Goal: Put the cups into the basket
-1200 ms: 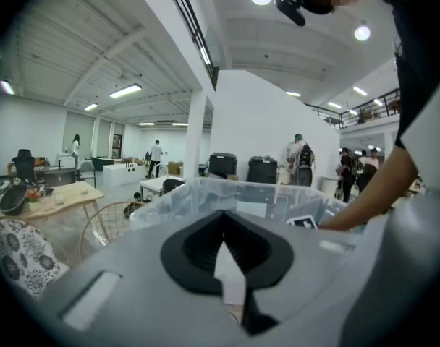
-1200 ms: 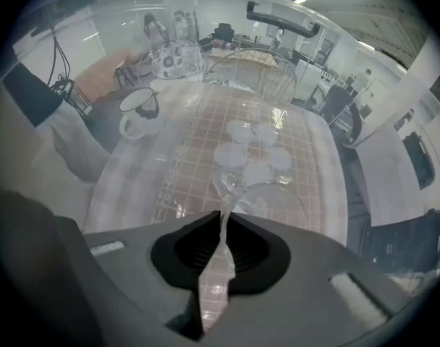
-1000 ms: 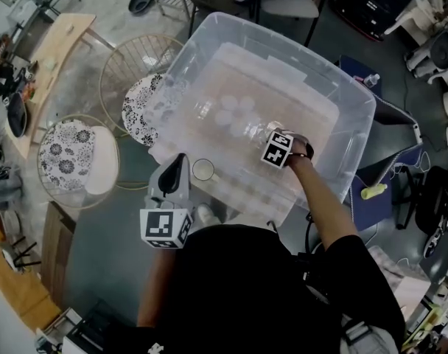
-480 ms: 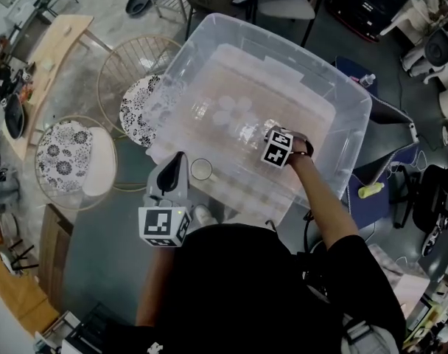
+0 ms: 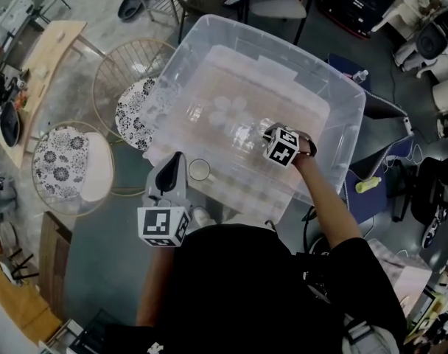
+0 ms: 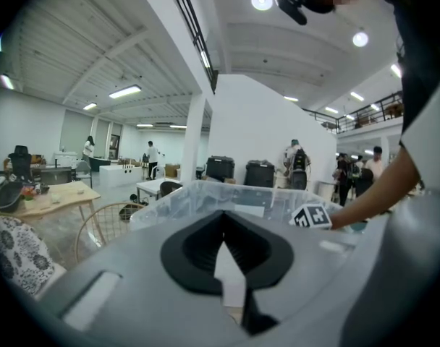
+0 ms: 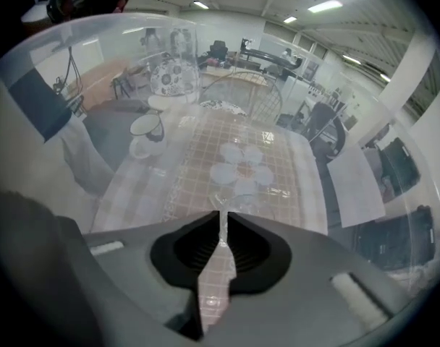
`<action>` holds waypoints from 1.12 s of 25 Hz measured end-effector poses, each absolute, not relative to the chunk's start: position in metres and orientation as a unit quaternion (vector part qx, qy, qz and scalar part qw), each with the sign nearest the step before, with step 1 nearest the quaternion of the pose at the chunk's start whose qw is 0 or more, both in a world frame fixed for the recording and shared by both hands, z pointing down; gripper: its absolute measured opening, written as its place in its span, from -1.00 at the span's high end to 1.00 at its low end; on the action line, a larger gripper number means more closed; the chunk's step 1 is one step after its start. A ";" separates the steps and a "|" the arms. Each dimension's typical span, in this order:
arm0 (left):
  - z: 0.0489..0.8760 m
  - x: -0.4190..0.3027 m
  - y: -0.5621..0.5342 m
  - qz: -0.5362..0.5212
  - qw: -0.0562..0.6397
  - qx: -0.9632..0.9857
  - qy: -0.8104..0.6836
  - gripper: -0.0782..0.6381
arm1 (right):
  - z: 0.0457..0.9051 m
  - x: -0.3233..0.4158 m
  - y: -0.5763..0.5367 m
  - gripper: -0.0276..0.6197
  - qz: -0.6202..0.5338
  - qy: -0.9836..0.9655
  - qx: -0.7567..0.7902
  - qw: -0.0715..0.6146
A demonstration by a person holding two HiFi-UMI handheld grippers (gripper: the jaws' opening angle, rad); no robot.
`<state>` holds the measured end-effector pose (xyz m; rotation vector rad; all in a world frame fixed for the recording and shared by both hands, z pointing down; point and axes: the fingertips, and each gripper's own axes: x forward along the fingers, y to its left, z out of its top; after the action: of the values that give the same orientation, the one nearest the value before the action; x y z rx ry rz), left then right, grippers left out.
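A big clear plastic bin serves as the basket, and several clear cups stand on its floor. My right gripper is inside the bin, pointing steeply down. Its jaws have just been opening and now stand a narrow slit apart with nothing pressed between them. One clear cup stands right below its tips, beside the other cups. My left gripper hovers outside the near wall, shut and empty. Another cup stands beside it, and the right gripper view shows this cup through the bin wall.
Two round wire chairs with patterned cushions stand left of the bin. A wooden table is farther left. A blue seat and cables lie to the right. People stand far off in the left gripper view.
My right gripper has lifted a little inside the bin, away from the cups on its floor. The left gripper and the cup beside it have stayed where they were.
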<state>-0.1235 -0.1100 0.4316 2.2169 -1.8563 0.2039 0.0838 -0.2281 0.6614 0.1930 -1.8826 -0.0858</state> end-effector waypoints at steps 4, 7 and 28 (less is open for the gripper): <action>0.429 -0.122 -0.110 0.064 0.118 0.764 -0.631 0.77 | 0.634 0.084 -0.229 0.85 -0.037 -0.820 0.112 0.559; 0.427 -0.122 -0.109 0.060 0.117 0.767 -0.628 0.77 | 0.600 0.076 -0.232 0.90 -0.045 -0.836 0.141 0.528; 0.390 -0.128 -0.085 0.017 0.087 0.779 -0.620 0.77 | 0.352 -0.020 -0.161 0.91 -0.038 -0.955 0.272 0.113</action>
<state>-0.1282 -0.0851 0.3896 2.3210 -1.8466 0.0513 -0.0198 -0.1610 0.3522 0.7983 -2.8018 -0.1128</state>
